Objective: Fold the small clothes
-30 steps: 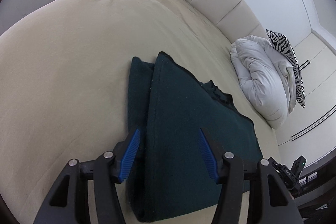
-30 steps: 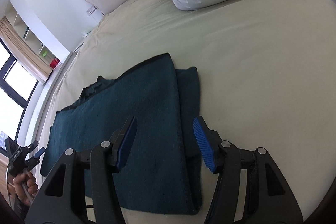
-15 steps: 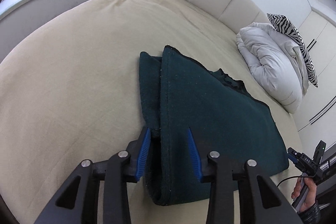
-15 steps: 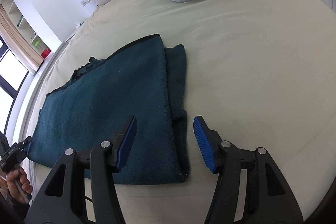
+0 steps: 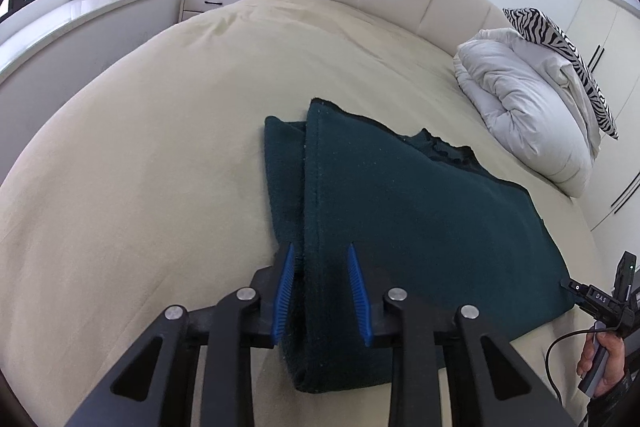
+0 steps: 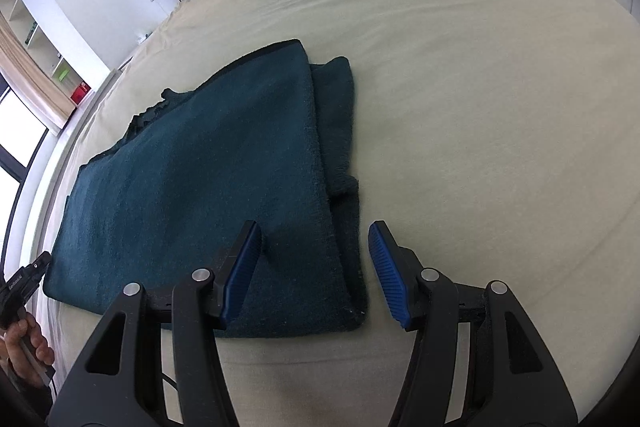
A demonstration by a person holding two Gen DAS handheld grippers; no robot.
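Evidently readying another fold, the left gripper (image 5: 320, 291) is closing around the dark teal fleece garment's (image 5: 400, 211) doubled edge, while the right gripper (image 6: 316, 271) is hovering wide apart over its corner.

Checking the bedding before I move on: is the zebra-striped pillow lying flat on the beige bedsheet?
No, the zebra-striped pillow sits on top of the bunched white duvet, not on the beige bedsheet.

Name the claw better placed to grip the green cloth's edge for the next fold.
Left. The left claw already straddles the dark green cloth edge, nearly closed; the right claw hovers wide open.
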